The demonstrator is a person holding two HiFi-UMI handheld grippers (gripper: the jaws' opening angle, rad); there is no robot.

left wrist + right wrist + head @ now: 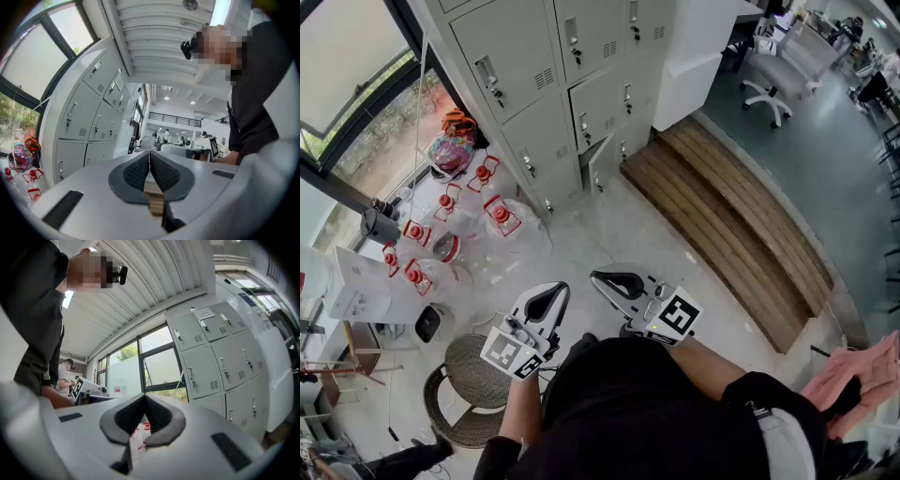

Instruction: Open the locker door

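A bank of grey lockers [572, 84] stands ahead, each door with a small handle and lock. One low door [602, 161] looks slightly ajar. Both grippers are held close to the person's body, well short of the lockers. In the head view my left gripper [546, 298] is shut with nothing in it. My right gripper [614, 281] beside it is also shut and empty. In the left gripper view the lockers [89, 117] lie to the left of the closed left gripper [149, 153]. The right gripper view has the lockers [220, 357] to the right of the closed right gripper [144, 397].
A low wooden platform [731, 216] runs along the floor right of the lockers. Clear plastic jugs with red caps [450, 234] crowd the floor at the left by the window. A woven stool [469, 394] stands near my left side. Another person's hand [853, 375] shows at lower right.
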